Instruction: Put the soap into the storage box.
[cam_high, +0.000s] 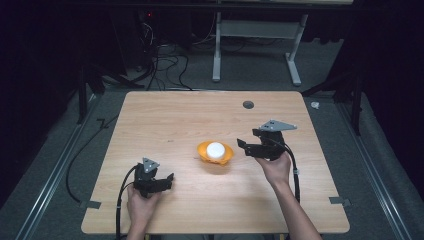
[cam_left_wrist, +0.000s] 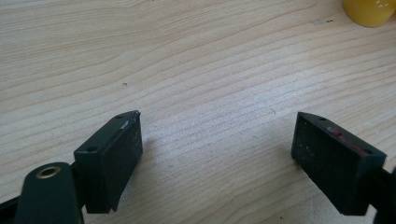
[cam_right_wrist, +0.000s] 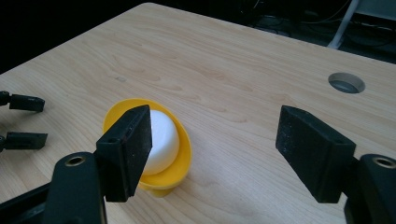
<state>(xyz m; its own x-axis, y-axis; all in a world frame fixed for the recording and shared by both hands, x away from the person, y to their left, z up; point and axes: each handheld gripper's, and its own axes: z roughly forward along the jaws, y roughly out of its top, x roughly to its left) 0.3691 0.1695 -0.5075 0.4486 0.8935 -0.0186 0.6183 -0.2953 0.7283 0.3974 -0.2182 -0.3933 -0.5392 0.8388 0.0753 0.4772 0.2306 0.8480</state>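
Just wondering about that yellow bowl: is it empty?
No, a white ball sits inside the yellow bowl on the table, seen from above.

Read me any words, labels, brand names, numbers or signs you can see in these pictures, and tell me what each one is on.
None: there is nothing readable on the yellow plastic bowl, the white round object in it, the light wooden table or the black claws.
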